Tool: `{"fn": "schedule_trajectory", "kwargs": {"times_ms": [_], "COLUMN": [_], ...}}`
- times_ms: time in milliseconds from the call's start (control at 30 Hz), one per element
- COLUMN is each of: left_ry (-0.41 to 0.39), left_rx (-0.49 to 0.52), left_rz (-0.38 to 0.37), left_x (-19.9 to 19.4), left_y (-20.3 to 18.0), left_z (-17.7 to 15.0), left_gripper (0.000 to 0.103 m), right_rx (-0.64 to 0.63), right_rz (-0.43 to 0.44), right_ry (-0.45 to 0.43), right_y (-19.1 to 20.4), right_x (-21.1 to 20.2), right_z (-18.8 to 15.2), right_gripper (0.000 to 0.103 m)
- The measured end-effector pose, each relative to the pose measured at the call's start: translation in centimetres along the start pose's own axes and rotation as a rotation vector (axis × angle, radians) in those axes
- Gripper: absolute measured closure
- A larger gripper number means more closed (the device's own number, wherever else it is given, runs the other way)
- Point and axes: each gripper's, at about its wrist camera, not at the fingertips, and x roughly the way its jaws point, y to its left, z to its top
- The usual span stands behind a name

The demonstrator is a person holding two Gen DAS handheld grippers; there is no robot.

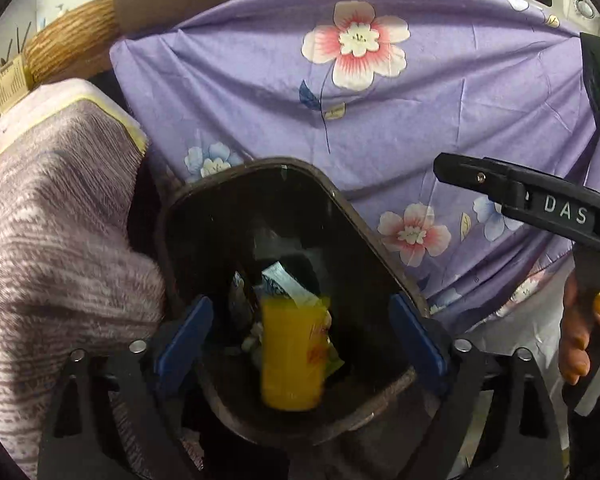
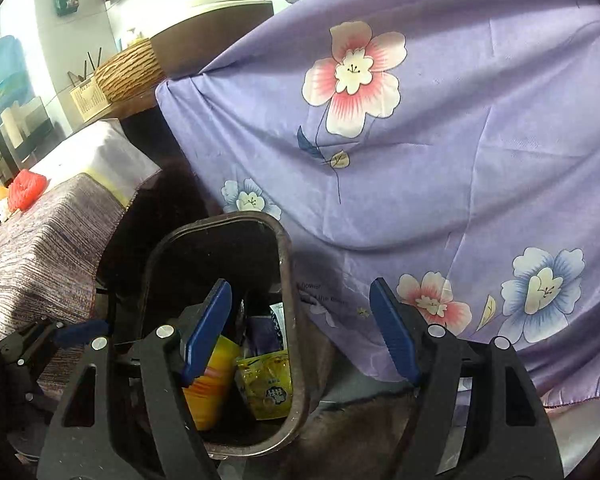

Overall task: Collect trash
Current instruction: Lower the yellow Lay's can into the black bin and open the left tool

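Two tools, both apart, nothing clamped | left tool [image 1: 300,344] above bin [image 1: 364,232] | yellow cup [image 1: 292,356] inside | right tool [image 2: 300,328] beside rim

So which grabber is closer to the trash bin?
Left. The left gripper hangs straight over the trash bin, open, with the yellow wrapper between its fingers. The right gripper is open too, off toward the bin's side by the purple cloth.

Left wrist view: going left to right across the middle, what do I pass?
Striped knit cover → dark trash bin, with the yellow container inside → purple floral cloth → the right gripper, at the right edge.
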Motion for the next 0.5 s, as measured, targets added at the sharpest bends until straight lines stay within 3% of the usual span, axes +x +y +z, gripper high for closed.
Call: {"fn": "schedule_trajectory", "kwargs": {"times_ms": [333, 500], "left_ry": [-0.061, -0.117], "left_rx": [0.021, 0.04], "left_rz": [-0.054, -0.043], "left_x": [-5.3, -10.5], "left_y": [-1.3, -1.0], "left_z": [-1.2, -2.3], "left_gripper": [0.008, 0.005], "right_rx": [-0.008, 0.001], "right_rz": [0.011, 0.102], "right_ry": [-0.001, -0.004], "right_y": [1.2, 3.3], "right_x": [-0.9, -2.2], "right_z": [0.4, 1.0], "right_gripper": [0.029, 0.028]}}
